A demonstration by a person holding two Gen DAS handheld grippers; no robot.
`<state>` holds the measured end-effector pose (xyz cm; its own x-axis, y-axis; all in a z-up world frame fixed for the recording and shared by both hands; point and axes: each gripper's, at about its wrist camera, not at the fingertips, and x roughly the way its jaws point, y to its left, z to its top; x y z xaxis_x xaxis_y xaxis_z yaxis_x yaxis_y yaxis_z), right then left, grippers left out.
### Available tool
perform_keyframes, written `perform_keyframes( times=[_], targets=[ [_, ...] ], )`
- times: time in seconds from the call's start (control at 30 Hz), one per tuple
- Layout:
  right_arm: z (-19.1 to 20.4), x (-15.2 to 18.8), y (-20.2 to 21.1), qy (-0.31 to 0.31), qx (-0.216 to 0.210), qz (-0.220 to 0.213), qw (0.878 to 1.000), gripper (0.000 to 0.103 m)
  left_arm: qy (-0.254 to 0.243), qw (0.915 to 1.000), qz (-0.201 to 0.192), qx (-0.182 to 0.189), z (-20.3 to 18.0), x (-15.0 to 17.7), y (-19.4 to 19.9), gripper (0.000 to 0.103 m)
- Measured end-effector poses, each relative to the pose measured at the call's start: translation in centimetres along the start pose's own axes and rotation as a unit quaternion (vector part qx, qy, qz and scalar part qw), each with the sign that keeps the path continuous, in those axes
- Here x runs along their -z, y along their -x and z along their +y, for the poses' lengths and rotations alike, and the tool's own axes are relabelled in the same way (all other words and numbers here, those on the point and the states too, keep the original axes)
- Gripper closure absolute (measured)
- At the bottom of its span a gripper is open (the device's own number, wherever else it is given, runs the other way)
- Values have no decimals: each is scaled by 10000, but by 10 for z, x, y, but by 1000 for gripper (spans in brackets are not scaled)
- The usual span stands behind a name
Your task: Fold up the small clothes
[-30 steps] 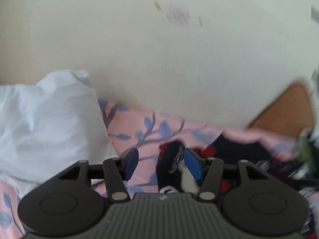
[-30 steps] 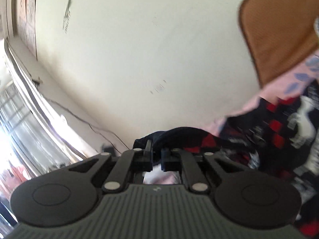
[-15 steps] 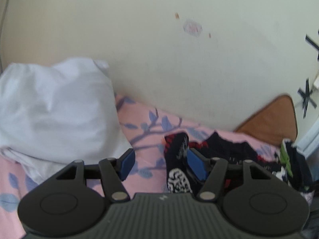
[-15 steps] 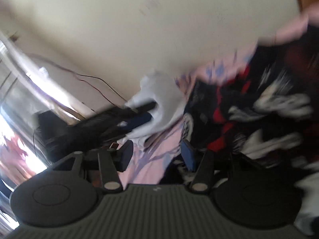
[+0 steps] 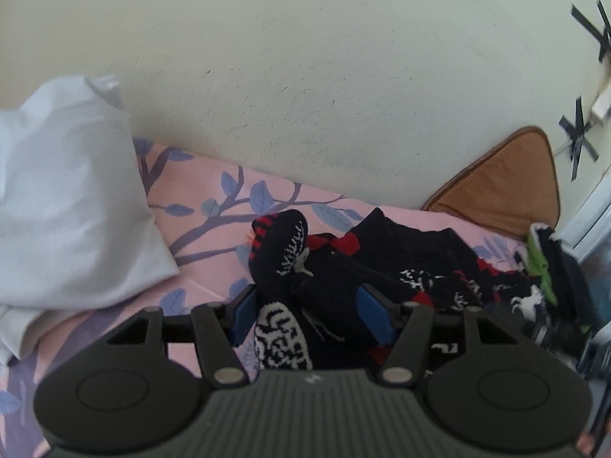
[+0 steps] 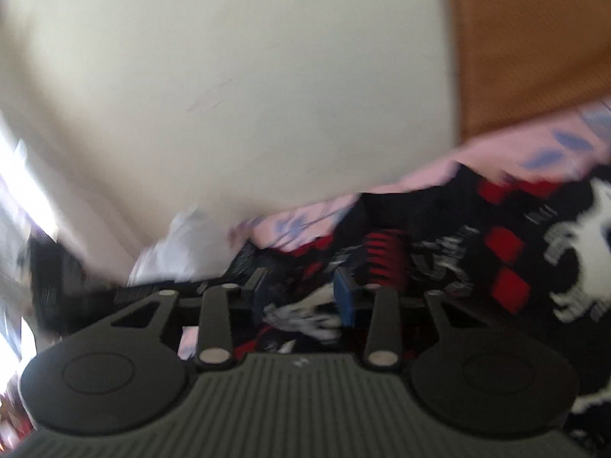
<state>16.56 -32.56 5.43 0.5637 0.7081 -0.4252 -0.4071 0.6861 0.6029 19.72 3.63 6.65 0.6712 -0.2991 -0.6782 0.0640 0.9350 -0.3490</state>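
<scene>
The left tool hangs half open over the black patterned garment heaped at lower centre on the pink bedsheet, gripping nothing. The right tool, clamped on the garment's edge a second ago, has let go; its jaws have just been closing again, with cloth between them, pads not pressing.

left wrist: close above black patterned garment, angled down toward wall | right wrist: nearer, tilted, blurred | shared: garment, wall, white cloth
</scene>
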Motion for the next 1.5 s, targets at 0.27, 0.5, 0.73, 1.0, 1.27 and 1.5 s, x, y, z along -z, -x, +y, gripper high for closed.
perform_keyframes(
  times=[0.27,0.5,0.73,1.0,1.27,1.5],
  targets=[
    [41,18,-26,1139,-675,934,9868,59,-21,9998,-57,188,-9,1,21,44],
    [20,-5,8,921,345,-400,9943,45,-355,9988,309,163,-35,2,6,32],
    [-20,-8,-15,388,713,258,9964,88,-207,9975,666,109,-31,5,-19,94],
    [-11,-5,-7,478,833,-286,9950,84,-901,9954,-176,-255,-34,6,-14,89],
    [-25,-4,13,62,865,-115,9962,63,-1239,9874,-240,-959,-39,19,-4,54],
    [-8,-13,21,123,503,-517,9973,63,-816,9897,-1036,-552,-49,12,39,53]
  ],
)
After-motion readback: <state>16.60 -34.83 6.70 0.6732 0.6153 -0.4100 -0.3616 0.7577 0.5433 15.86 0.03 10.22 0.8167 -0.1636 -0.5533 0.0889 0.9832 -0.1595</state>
